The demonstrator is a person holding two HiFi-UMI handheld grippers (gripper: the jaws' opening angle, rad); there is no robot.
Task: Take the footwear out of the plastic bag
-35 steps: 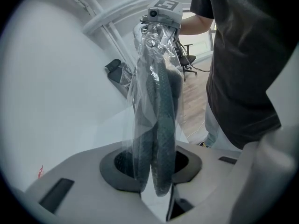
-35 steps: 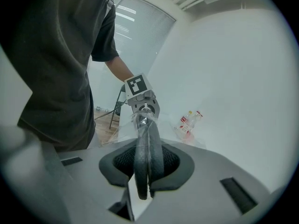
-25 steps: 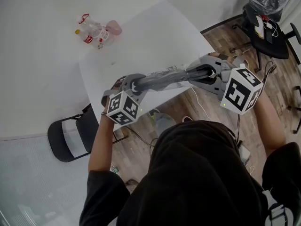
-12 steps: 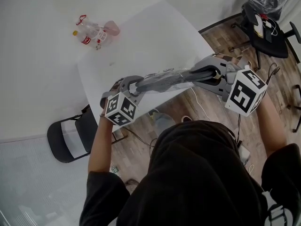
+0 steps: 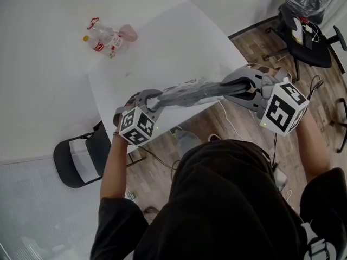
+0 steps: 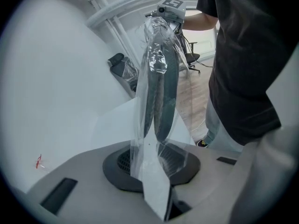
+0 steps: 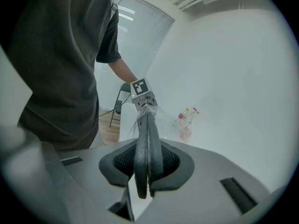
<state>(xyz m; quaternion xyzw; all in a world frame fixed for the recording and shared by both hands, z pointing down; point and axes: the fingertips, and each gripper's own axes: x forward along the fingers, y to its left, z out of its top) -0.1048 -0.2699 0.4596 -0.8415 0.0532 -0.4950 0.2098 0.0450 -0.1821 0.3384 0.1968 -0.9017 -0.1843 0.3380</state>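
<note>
Item: dark footwear (image 5: pixel 191 93) inside a clear plastic bag (image 6: pixel 140 157), mid-frame, stretched between my grippers over the table's near edge.
Left gripper (image 5: pixel 154 97): pinched tight on the bag's end.
Right gripper (image 5: pixel 234 85): clamped on the footwear's end.
Surface: white table (image 5: pixel 162 42), bottles (image 5: pixel 105 37) upper left.
Room: wood floor (image 5: pixel 259 45); folding chair (image 5: pixel 76 164) lower left; office chair (image 5: pixel 306 42) upper right.

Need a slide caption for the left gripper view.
Left gripper pinches the end of a clear plastic bag holding two dark slippers; right gripper holds the far end.
</note>
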